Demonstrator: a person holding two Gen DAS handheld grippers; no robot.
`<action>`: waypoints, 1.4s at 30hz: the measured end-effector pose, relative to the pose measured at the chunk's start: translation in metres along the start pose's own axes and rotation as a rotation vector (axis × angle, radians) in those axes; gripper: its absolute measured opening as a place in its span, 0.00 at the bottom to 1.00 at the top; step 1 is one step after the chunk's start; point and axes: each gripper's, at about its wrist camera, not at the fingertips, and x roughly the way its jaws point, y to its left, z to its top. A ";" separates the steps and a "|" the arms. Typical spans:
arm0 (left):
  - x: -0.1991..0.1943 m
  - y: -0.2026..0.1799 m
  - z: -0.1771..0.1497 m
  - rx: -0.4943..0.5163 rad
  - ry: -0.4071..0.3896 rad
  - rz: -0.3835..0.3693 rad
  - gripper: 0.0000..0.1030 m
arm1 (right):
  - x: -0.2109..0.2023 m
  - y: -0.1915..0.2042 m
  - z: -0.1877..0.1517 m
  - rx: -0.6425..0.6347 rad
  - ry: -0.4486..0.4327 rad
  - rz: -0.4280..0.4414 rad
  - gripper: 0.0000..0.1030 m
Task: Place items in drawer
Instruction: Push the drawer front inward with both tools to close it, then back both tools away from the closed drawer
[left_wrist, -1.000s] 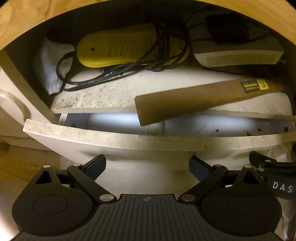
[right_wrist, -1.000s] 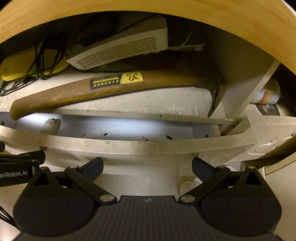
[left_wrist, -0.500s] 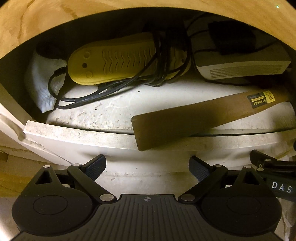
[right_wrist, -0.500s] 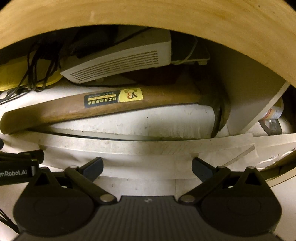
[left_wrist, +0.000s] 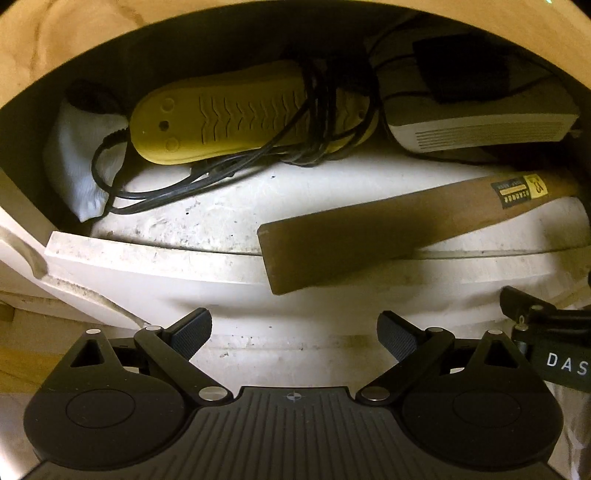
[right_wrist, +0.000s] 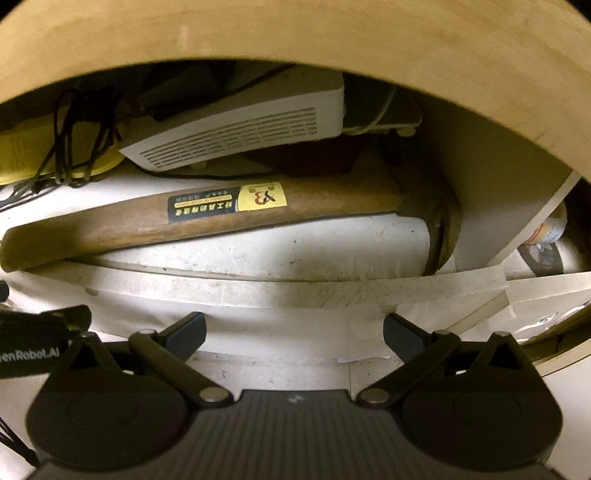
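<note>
The hammer (right_wrist: 207, 218) has a brown wooden handle with a black and yellow label (right_wrist: 227, 202). The shoe dryer (left_wrist: 236, 114) is yellow with wavy grooves, its cable (left_wrist: 155, 192) black. The drawer (left_wrist: 155, 258) is white and speckled.

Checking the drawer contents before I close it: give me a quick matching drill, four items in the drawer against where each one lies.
Items:
1. hammer
2. yellow shoe dryer
3. white vented box
4. white cloth

Places:
A. far-left corner
B. back right, behind the hammer
C. front, handle end over the front edge
D. back, wrapped in black cord

Pairs: 1-C, 2-D, 3-B, 4-A
</note>
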 end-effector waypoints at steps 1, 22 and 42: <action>-0.001 -0.001 -0.001 0.006 -0.009 0.010 0.96 | -0.001 0.000 0.000 -0.004 0.001 0.003 0.99; -0.022 -0.001 0.018 -0.005 -0.109 -0.008 0.96 | -0.066 -0.016 -0.011 0.030 -0.007 0.032 0.99; -0.110 -0.003 -0.010 -0.001 -0.172 -0.005 0.96 | -0.139 -0.028 -0.037 0.031 -0.038 0.064 1.00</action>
